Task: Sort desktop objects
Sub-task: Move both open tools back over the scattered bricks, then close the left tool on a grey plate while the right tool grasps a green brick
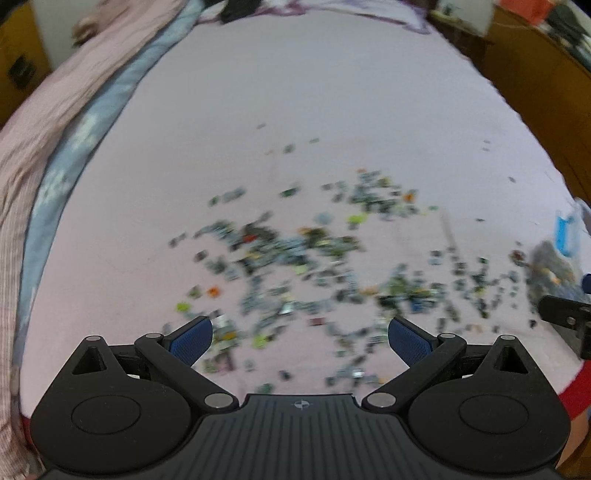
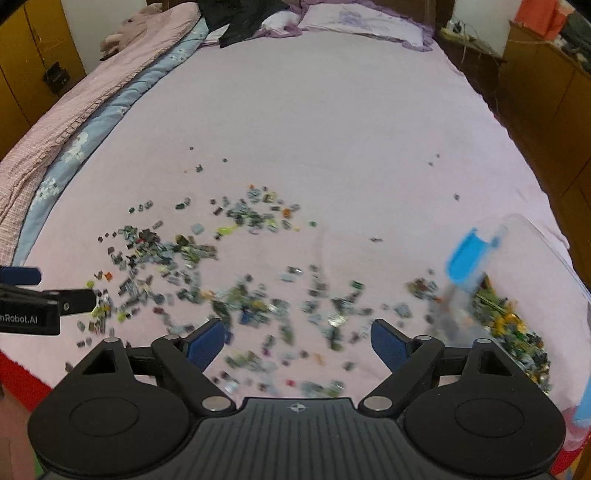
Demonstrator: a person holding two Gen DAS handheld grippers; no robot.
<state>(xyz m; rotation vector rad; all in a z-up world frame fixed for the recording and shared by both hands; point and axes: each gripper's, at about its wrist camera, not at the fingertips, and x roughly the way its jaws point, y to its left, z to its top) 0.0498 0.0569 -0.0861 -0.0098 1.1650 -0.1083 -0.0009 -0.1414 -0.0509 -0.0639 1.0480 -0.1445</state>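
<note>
Several tiny toy bricks (image 1: 295, 266) in grey, green and orange lie scattered over a pale pink bed sheet (image 1: 295, 110); the same scatter of bricks (image 2: 240, 295) fills the right wrist view. My left gripper (image 1: 300, 338) hangs open above the near part of the scatter, nothing between its blue pads. My right gripper (image 2: 297, 341) is open too, also over loose bricks. A clear plastic box (image 2: 535, 258) with a blue clip (image 2: 467, 260) lies at the right, holding a heap of bricks (image 2: 513, 328). The left gripper (image 2: 44, 299) shows at the left edge of the right wrist view.
A folded pink quilt (image 2: 92, 103) and a blue flowered blanket (image 2: 74, 147) run along the bed's left side. Pillows (image 2: 362, 22) and a dark cloth (image 2: 243, 18) lie at the head. Wooden furniture (image 2: 546, 92) stands right of the bed. A red edge (image 2: 22, 376) borders the near side.
</note>
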